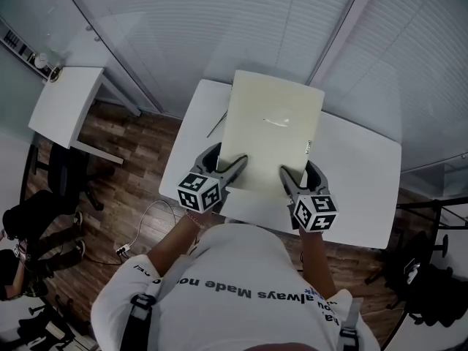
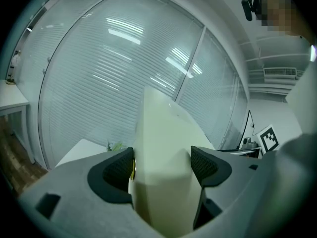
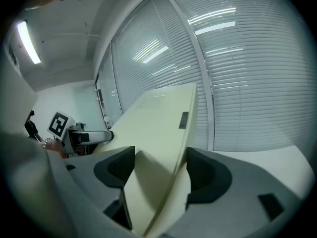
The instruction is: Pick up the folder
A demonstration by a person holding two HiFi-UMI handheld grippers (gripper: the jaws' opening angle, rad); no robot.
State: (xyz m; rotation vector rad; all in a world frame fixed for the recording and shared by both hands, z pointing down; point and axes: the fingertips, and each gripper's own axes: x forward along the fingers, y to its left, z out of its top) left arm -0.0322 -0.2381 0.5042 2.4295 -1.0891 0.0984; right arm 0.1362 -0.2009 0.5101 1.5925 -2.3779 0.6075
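A pale cream folder [image 1: 272, 130] is held up above the white table [image 1: 360, 196], tilted away from me. My left gripper [image 1: 235, 168] is shut on its near left edge and my right gripper [image 1: 289, 179] is shut on its near right edge. In the left gripper view the folder [image 2: 163, 152] fills the gap between the dark pads [image 2: 115, 171]. From the right gripper the folder [image 3: 158, 133] runs edge-on between the jaws, with a small grey label near its far edge. The folder hides much of the tabletop beneath it.
A thin dark pen-like item [image 1: 216, 123] lies on the table left of the folder. A second white desk [image 1: 66, 104] stands at the far left over wood flooring. Glass walls with blinds [image 1: 219, 20] close the far side. Dark chairs and cables sit at the lower left and right.
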